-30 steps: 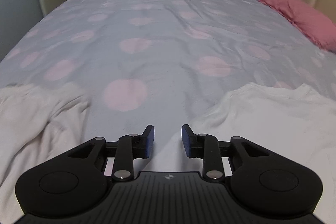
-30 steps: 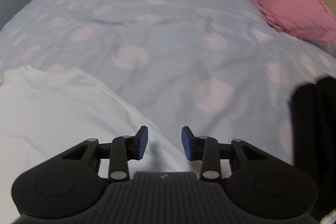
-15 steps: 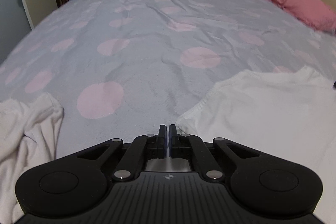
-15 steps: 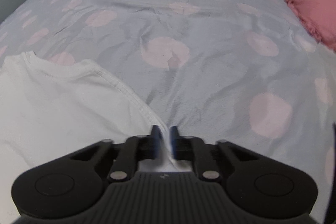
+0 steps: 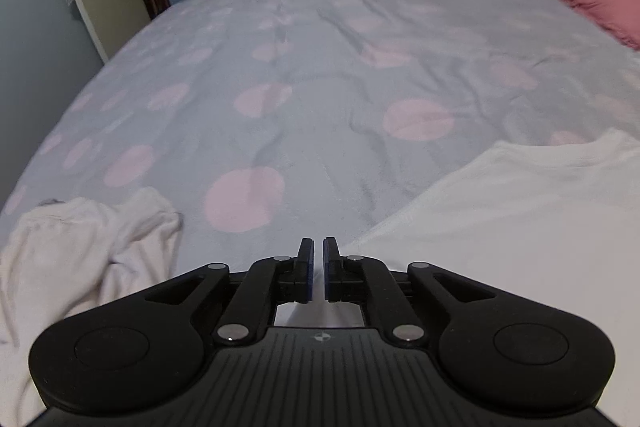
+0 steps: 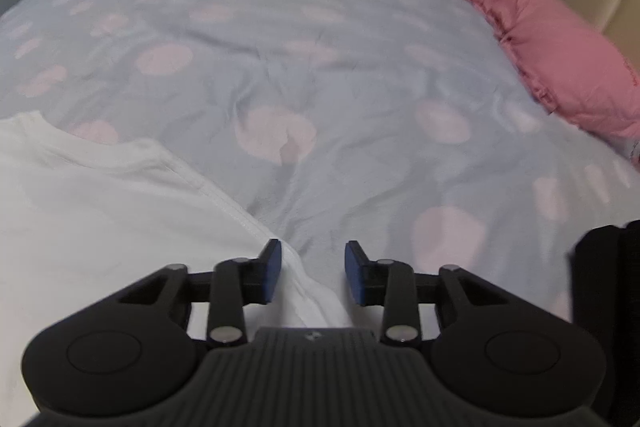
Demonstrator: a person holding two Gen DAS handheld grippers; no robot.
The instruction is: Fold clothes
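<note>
A white T-shirt (image 5: 520, 211) lies flat on the bed; it also shows in the right wrist view (image 6: 100, 211). My left gripper (image 5: 316, 269) is shut on the shirt's left edge, with white cloth between the jaws. My right gripper (image 6: 312, 275) is open, its jaws either side of the shirt's hemmed right edge, which lies loose between them.
The bed has a grey cover with pink dots (image 5: 320, 87). A crumpled cream garment (image 5: 80, 247) lies at the left. A dark garment (image 6: 608, 287) lies at the right. A pink pillow (image 6: 560, 59) rests by the headboard.
Both grippers closed on the shirt's edges half a second ago. The right gripper has since opened and let go of its edge. The left stays shut and has lifted slightly.
</note>
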